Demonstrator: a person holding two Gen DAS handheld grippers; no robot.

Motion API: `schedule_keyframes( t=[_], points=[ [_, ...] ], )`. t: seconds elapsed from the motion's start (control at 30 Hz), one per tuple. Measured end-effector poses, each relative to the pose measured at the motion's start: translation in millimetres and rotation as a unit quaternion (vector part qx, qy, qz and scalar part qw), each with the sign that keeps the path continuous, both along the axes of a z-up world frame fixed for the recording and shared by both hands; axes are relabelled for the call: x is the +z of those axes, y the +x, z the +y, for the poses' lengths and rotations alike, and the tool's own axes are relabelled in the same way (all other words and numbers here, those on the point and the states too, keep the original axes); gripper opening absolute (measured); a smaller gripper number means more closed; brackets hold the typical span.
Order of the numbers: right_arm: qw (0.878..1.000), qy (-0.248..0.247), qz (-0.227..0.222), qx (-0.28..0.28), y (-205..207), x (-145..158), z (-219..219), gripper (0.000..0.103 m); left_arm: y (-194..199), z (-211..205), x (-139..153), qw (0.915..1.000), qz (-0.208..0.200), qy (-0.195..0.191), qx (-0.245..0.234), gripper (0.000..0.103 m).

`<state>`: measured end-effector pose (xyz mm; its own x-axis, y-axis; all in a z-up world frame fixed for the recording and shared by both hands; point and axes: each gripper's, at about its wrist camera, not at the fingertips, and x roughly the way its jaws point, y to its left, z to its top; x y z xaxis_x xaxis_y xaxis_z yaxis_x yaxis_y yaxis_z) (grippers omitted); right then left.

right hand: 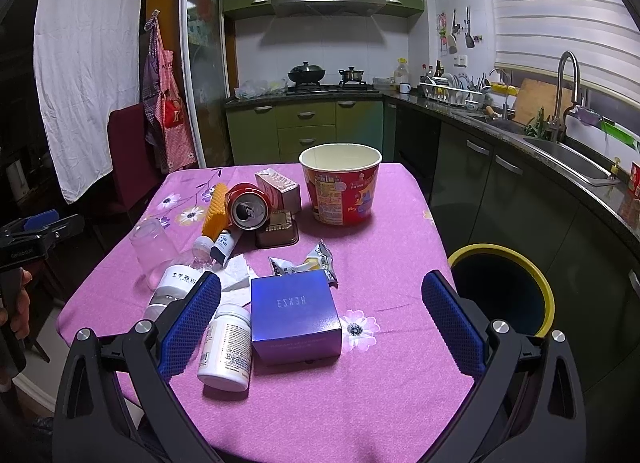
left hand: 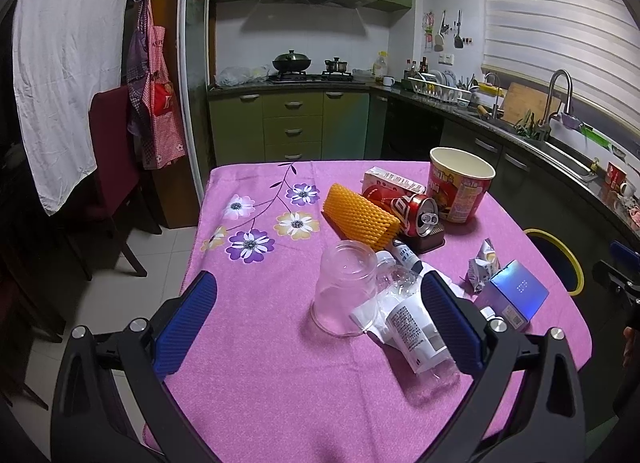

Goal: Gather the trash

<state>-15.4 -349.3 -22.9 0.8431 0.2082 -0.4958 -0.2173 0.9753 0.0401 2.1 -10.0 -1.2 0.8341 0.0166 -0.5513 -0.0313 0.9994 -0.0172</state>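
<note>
Trash lies on a pink flowered tablecloth (left hand: 260, 363). My left gripper (left hand: 320, 307) is open above a clear plastic cup (left hand: 344, 287) on its side and a clear plastic bottle (left hand: 416, 331). Behind them lie an orange foam net (left hand: 360, 215), a red cola can (left hand: 408, 211), a carton (left hand: 394, 179) and a red paper noodle tub (left hand: 460, 187). My right gripper (right hand: 322, 311) is open above a blue box (right hand: 294, 311), with a white pill bottle (right hand: 226, 347) beside its left finger. A crumpled wrapper (right hand: 316, 259) lies behind the box.
A dark bin with a yellow rim (right hand: 504, 291) stands on the floor right of the table. Kitchen counter and sink (right hand: 568, 159) run along the right. A dark red chair (left hand: 112, 159) stands left of the table. A brown plastic tray (right hand: 278, 229) sits under the can.
</note>
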Motion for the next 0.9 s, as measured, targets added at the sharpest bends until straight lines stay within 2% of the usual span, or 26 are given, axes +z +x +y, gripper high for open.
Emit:
schedule_keyframes(
  t=[0.9],
  points=[
    [1.0,0.003,0.004,-0.001,5.1,-5.6,-1.0,0.099,2.0,-3.3,-3.7,1.0,0.005,0.001,-0.004,0.097]
  ],
)
